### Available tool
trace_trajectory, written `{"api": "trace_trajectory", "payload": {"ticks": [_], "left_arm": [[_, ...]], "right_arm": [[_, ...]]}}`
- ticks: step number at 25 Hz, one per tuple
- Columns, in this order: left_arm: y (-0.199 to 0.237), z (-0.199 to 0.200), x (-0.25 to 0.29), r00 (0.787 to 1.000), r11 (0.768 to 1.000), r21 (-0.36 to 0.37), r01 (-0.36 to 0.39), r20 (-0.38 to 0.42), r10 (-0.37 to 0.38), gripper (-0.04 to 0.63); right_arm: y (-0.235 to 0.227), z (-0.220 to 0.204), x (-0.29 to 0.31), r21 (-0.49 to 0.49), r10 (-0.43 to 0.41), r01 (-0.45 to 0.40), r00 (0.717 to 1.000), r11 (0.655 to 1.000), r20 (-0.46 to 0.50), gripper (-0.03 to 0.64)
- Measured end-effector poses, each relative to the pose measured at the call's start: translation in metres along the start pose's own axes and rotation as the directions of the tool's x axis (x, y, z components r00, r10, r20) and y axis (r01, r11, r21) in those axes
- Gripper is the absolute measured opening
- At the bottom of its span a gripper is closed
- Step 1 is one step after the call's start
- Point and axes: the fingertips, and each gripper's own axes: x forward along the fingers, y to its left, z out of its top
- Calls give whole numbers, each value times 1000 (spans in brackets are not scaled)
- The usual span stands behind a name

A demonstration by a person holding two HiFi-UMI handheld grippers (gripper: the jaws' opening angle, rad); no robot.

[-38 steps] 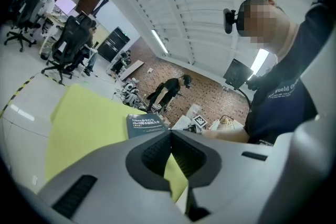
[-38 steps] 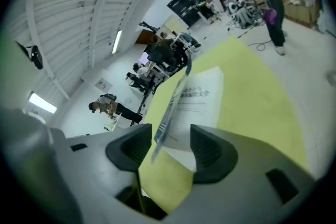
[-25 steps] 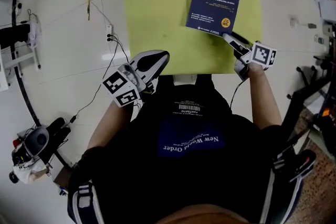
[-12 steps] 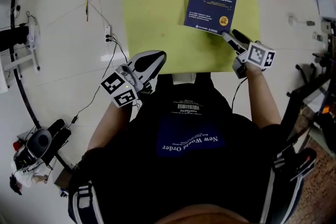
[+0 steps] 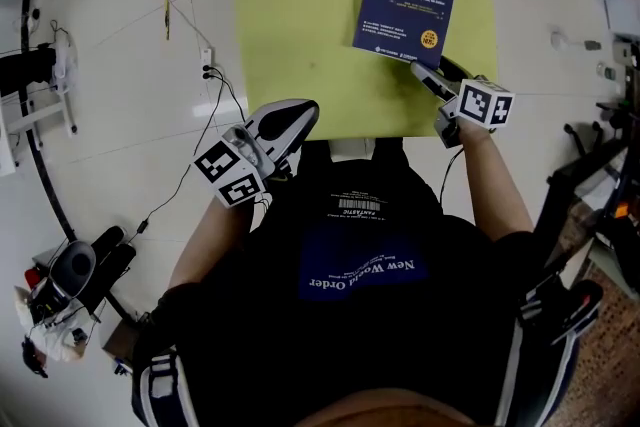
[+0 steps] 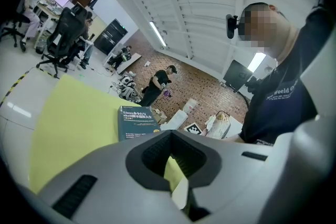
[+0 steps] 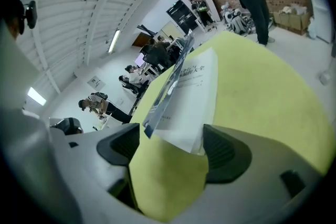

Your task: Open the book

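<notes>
A blue book (image 5: 405,3) lies closed on the yellow-green table (image 5: 300,15), toward its right side. My right gripper (image 5: 433,71) sits at the book's near right corner. In the right gripper view its jaws are opening wide around that corner (image 7: 173,139). The blue cover (image 7: 168,84) stands a little raised above the white pages (image 7: 194,105), and neither pad presses on it. My left gripper (image 5: 295,118) hovers at the table's near edge, apart from the book (image 6: 137,122). Its jaws (image 6: 172,157) look shut with nothing in them.
The table's near edge runs just in front of the person's body. On the white floor to the left lie cables and a power strip (image 5: 207,65), with a wheeled device (image 5: 75,270) at lower left. Office chairs (image 6: 65,39) and a standing person (image 6: 157,84) are far behind the table.
My right gripper has edged in to the book's near right corner, rolled a little, and its jaws have spread wider. The left gripper has kept still.
</notes>
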Motion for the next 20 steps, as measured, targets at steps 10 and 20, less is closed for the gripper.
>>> {"api": "trace_trajectory", "payload": {"ticks": [10, 20], "left_arm": [[-2, -4, 1, 1000, 1000, -22, 16, 9, -16, 2], [-6, -5, 0, 1000, 999, -42, 23, 20, -22, 2]], "right_arm": [[18, 28, -13, 160, 153, -181, 973, 970, 174, 353], [-5, 13, -10, 492, 418, -443, 893, 749, 168, 315]]}}
